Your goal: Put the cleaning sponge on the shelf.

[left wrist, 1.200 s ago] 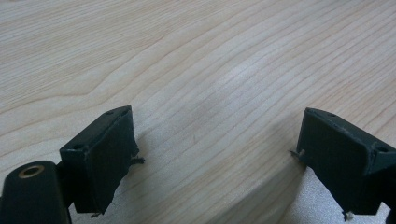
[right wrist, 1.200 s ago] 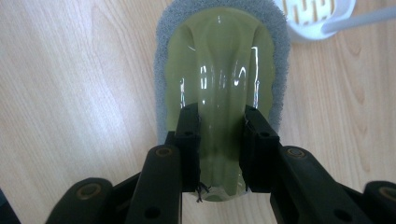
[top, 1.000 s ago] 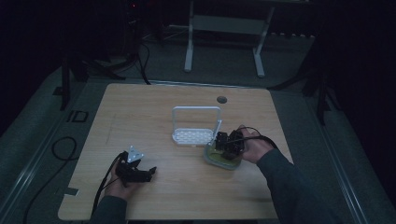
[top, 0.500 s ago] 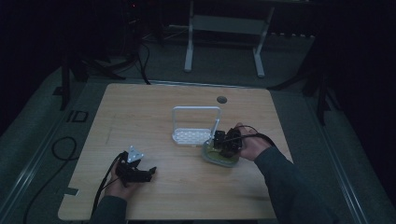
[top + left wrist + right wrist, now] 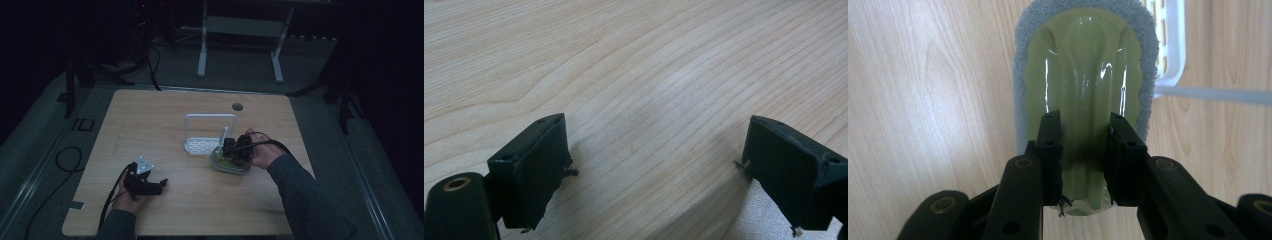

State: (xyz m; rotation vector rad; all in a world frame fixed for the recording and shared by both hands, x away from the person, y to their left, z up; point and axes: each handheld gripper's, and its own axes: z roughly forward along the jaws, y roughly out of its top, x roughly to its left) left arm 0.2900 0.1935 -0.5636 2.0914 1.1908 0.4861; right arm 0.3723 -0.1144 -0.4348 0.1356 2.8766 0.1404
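Two grippers working: right gripper is clamping the green scrubber at 5 o'clock of the white rack; left gripper is resting open on the desk.

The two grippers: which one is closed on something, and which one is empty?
The right gripper is closed on the green scrubber beside the white rack. The left gripper is open over bare table.

Olive-green scrubber with grey pad, white rack, pale woodgrain table.
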